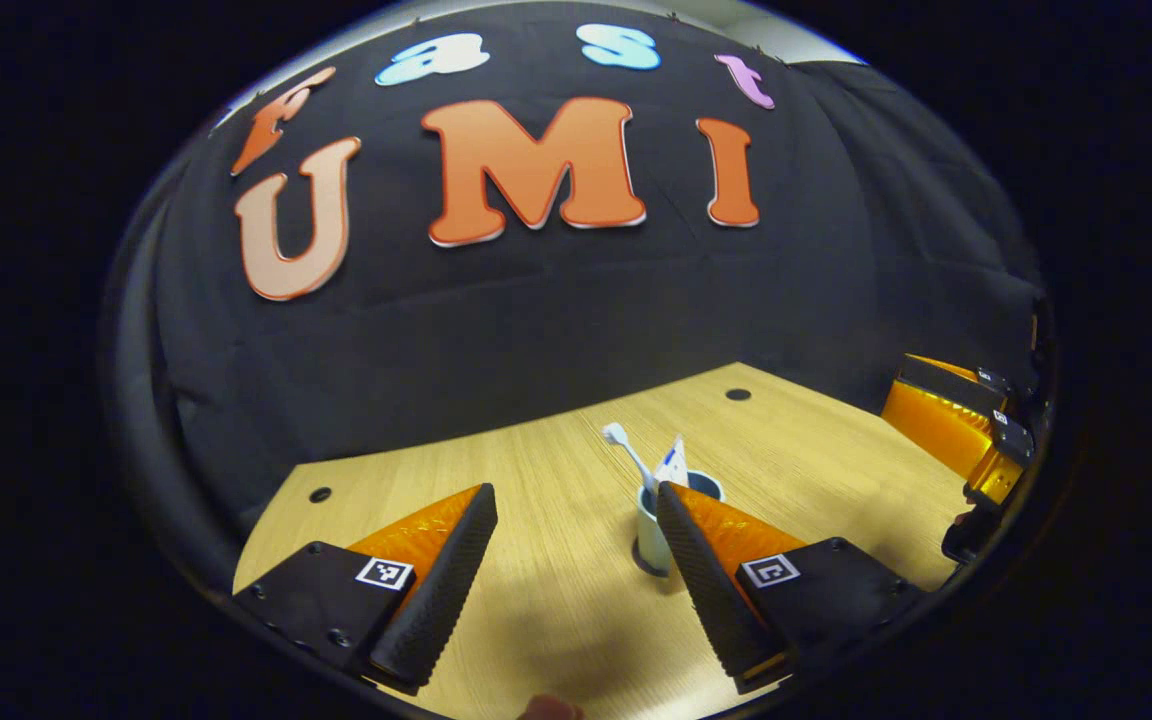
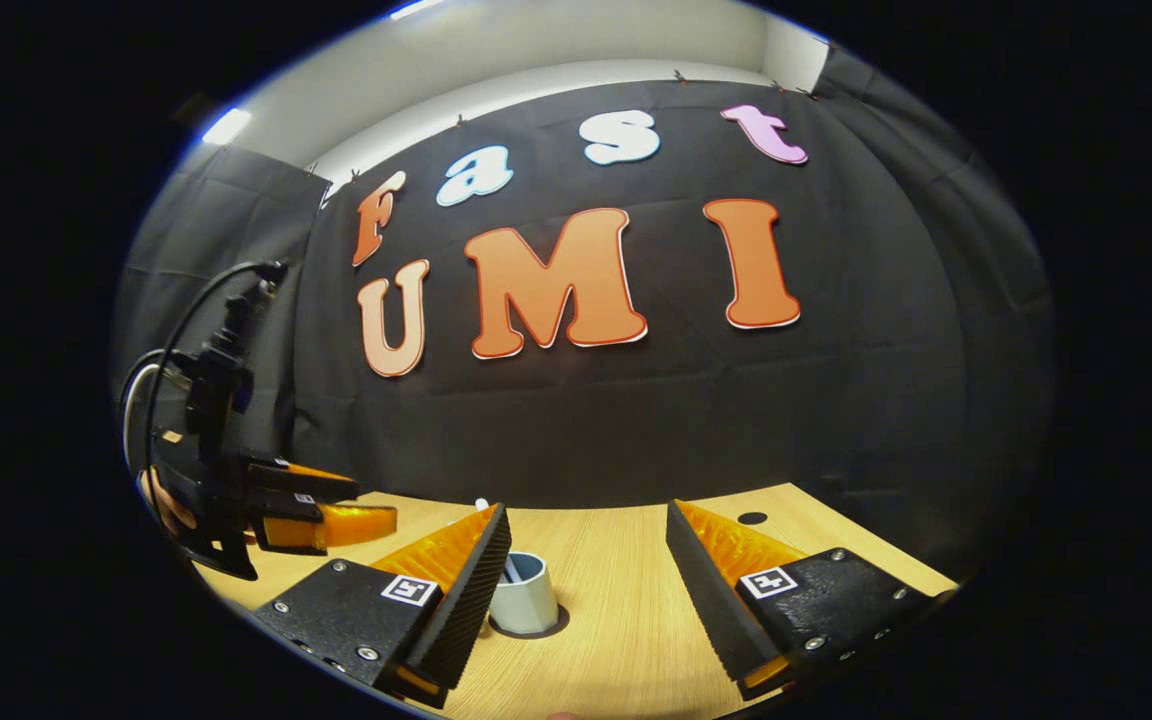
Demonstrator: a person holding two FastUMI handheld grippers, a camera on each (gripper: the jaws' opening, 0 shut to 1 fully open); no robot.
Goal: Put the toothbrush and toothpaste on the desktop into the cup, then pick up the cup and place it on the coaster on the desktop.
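1. Both grippers stood with jaws spread wide and nothing between them: left gripper (image 1: 576, 570) in the left gripper view, right gripper (image 2: 586, 590) in the right gripper view. Each also showed at the edge of the other's view, farther off.
2. Cup (image 1: 652, 530) sat upright on the desk (image 1: 556, 600), partly behind the left gripper's right finger. In the right gripper view it stood just beside that gripper's left finger.
3. A dark disc under the cup's base looked like the coaster (image 2: 548, 628); the cup appeared centred on it.
4. Toothbrush (image 1: 629, 455) stood in the cup, long axis near vertical, leaning left, bristle head up and clear of the rim.
5. Toothpaste (image 1: 672, 462) was in the cup too, on end, crimped end up, tilted slightly right.
6. Judgement: loading done for both items, and placement looked done if that disc is the coaster. Neither gripper touched the cup.
7. Judgement: nothing obvious left but backing off; the leaning brush made a bump to the cup the main tip risk.
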